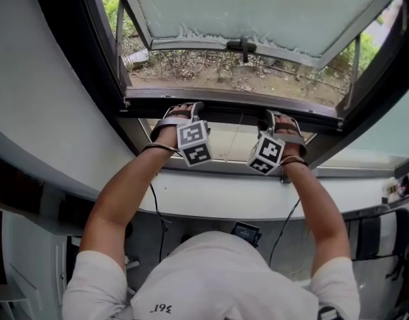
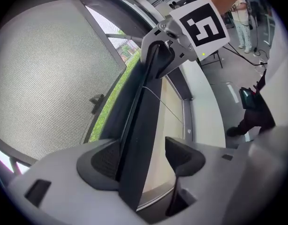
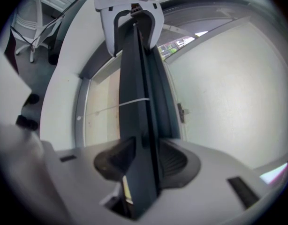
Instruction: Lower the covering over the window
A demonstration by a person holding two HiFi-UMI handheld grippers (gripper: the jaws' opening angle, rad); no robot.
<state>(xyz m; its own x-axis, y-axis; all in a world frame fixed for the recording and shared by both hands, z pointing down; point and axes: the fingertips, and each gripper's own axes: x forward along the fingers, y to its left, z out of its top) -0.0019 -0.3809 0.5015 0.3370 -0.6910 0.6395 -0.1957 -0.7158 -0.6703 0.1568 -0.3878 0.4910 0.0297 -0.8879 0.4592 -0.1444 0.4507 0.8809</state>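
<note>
A dark rail (image 1: 231, 109) of the window covering runs across the window opening, and both grippers are on it. My left gripper (image 1: 184, 107) straddles the rail (image 2: 134, 139): one pad (image 2: 104, 161) lies against it, while the other pad (image 2: 184, 156) stands off with a gap showing. My right gripper (image 1: 274, 115) is shut on the rail (image 3: 137, 125), with pads against both sides. In the left gripper view the right gripper (image 2: 158, 46) clasps the rail's far end. The left gripper (image 3: 132, 18) appears the same way in the right gripper view. A thin white cord (image 3: 132, 101) crosses the rail.
The frosted window sash (image 1: 258, 12) is swung outward, its handle (image 1: 241, 44) at the lower edge, with ground and plants beyond. A white sill (image 1: 224, 202) curves under my arms. Cables and a small device (image 1: 246, 232) lie below. A white chair (image 3: 31, 22) stands behind.
</note>
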